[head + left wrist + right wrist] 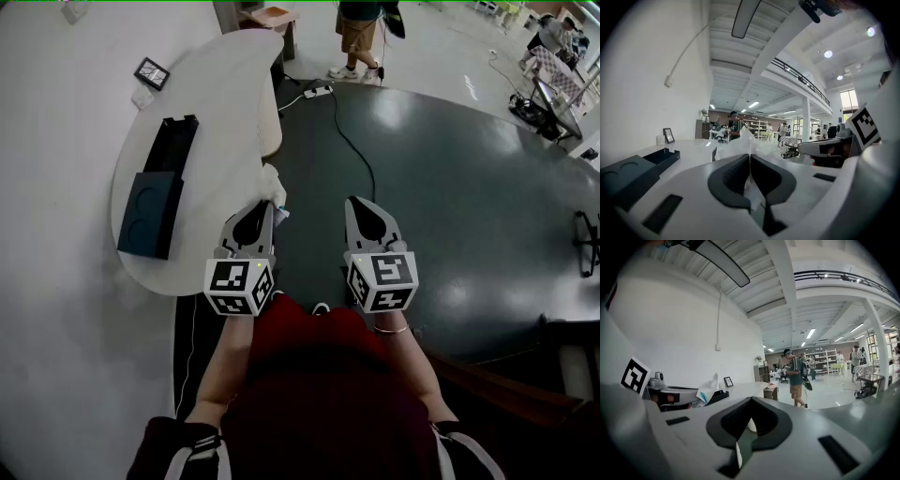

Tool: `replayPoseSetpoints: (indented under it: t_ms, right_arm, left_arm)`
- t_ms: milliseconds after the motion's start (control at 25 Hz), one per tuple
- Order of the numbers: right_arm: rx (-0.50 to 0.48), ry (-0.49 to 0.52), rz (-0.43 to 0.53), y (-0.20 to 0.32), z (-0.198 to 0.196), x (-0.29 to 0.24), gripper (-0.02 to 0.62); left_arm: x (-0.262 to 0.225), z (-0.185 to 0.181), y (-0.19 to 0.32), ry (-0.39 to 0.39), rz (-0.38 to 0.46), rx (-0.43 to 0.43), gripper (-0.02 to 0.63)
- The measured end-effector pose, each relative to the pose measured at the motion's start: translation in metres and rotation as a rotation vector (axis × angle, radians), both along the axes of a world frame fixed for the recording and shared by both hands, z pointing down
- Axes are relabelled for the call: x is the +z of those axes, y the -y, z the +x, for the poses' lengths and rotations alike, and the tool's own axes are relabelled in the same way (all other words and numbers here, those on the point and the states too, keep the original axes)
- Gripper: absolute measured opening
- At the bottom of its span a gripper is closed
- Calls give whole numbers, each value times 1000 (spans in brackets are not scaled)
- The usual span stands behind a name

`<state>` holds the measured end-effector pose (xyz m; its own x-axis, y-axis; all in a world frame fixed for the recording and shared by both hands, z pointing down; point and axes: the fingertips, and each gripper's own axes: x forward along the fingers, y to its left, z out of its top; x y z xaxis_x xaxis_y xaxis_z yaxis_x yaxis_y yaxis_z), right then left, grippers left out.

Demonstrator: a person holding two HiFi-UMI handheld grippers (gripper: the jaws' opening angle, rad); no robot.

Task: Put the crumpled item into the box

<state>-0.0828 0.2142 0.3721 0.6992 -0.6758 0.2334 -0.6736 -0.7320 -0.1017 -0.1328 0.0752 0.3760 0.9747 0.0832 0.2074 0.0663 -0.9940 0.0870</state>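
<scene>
A white crumpled item sticks up from the tips of my left gripper, which is shut on it at the right edge of the white table. In the left gripper view the crumpled item rises between the closed jaws of the left gripper. The dark open box lies on the table to the far left, with its lid in front of it. My right gripper hangs over the dark floor, shut and empty. The right gripper view shows the crumpled item from the side.
A small picture frame stands at the table's far end. A cable runs across the dark floor mat to a power strip. A person stands beyond the table. The person holding the grippers fills the bottom of the head view.
</scene>
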Motion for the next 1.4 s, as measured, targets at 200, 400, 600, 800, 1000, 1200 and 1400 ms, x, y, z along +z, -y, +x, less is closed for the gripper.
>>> replayPoseSetpoints:
  t_ms: [200, 400, 600, 800, 1000, 1200, 1400]
  right_arm:
    - [8, -11, -1, -6, 12, 3, 14]
    - [10, 3, 8, -10, 17, 13, 14]
    - [-3, 34, 5, -13, 21, 23, 14]
    - [10, 66, 7, -22, 30, 29, 15]
    - [37, 66, 22, -24, 47, 27, 14]
    - [60, 74, 11, -18, 68, 33, 15]
    - [58, 73, -3, -4, 103, 37, 15]
  left_arm:
    - [-2, 14, -7, 3, 15, 12, 31]
    - [-3, 21, -9, -1, 25, 4, 31]
    - [-3, 27, -10, -5, 23, -5, 31]
    - [-1, 35, -11, 9, 22, -15, 31]
    - [3, 54, -4, 10, 21, -14, 31]
    - [11, 82, 4, 21, 4, 2, 31]
    - [22, 124, 15, 29, -9, 18, 31]
